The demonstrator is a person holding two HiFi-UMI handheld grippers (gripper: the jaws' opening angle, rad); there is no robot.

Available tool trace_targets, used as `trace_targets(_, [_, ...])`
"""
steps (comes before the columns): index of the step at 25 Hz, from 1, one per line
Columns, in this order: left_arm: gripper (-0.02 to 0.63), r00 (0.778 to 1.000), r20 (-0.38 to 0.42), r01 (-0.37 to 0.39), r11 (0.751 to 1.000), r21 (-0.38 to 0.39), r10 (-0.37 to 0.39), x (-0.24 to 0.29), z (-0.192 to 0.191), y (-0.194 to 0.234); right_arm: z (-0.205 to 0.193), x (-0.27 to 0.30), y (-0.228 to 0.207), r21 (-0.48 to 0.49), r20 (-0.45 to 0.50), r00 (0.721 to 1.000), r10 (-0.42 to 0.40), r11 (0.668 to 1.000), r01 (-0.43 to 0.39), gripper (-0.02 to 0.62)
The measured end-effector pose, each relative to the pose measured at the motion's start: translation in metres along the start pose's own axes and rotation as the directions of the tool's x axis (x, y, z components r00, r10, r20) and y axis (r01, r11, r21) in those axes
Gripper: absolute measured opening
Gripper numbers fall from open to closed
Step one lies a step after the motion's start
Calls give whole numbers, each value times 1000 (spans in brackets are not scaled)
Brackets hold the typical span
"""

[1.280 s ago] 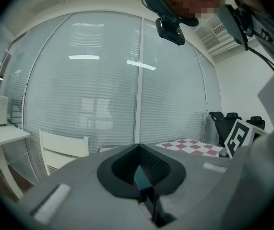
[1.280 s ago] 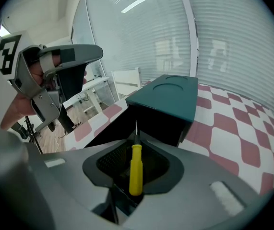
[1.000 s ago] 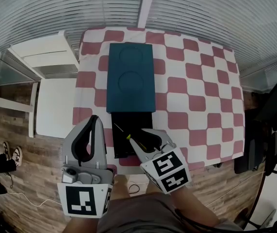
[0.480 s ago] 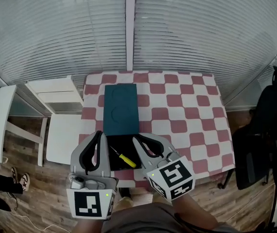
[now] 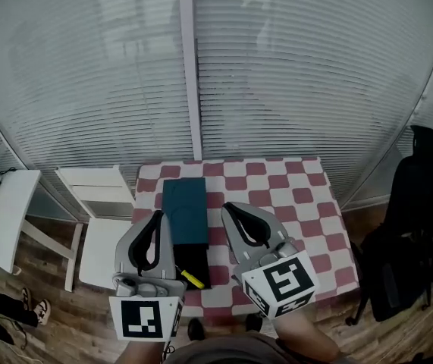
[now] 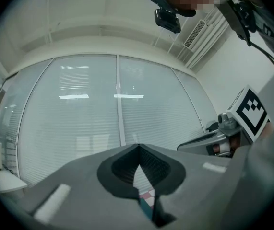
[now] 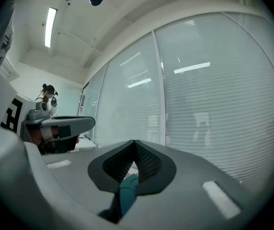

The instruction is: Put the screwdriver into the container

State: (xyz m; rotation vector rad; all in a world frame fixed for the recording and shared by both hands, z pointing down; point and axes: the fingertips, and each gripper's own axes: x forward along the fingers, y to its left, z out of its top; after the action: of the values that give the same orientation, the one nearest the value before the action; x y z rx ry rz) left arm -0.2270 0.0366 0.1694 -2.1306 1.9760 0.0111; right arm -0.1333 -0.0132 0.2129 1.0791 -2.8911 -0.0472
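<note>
Screwdriver point(image 5: 192, 278): lies inside the black container point(image 5: 199, 261), only its yellow handle showing; the task looks done.
Container: open-topped, at the near edge of the checkered counter point(image 5: 299, 203), its far end against a teal box point(image 5: 184, 211).
Right gripper point(image 5: 230, 207): jaws have just been closing and now meet at the tips with nothing between them. It is held high over the counter, aimed at the window blinds point(image 5: 315, 74), probably because it has nothing left to carry.
Left gripper point(image 5: 156, 215): jaws together, empty, held up beside the right one.
Screwdriver and grippers: in the head view it lies below and between the two, well apart from both and touched by neither.
Around: white chair point(image 5: 95, 203) left of the counter, dark chair point(image 5: 409, 226) on the right.
</note>
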Motion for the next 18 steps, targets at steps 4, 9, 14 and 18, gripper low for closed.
trace_targets(4, [0, 1000, 15, -1, 1000, 14, 1, 6, 6, -5, 7, -8, -8, -12, 29, 999, -20, 1000, 21, 23])
trace_targets(9, [0, 1000, 21, 16, 1000, 17, -17, 4, 7, -17, 7, -19, -14, -30, 43, 998, -39, 999, 40, 23])
trace_targets(14, [0, 999, 14, 30, 999, 27, -31, 9, 3, -23, 8, -23, -21, -29, 55, 997, -54, 998, 55, 23])
trace_targets(18, [0, 1000, 11, 29, 999, 20, -29, 7, 3, -26, 7, -27, -22, -22, 59, 997, -54, 998, 55, 23])
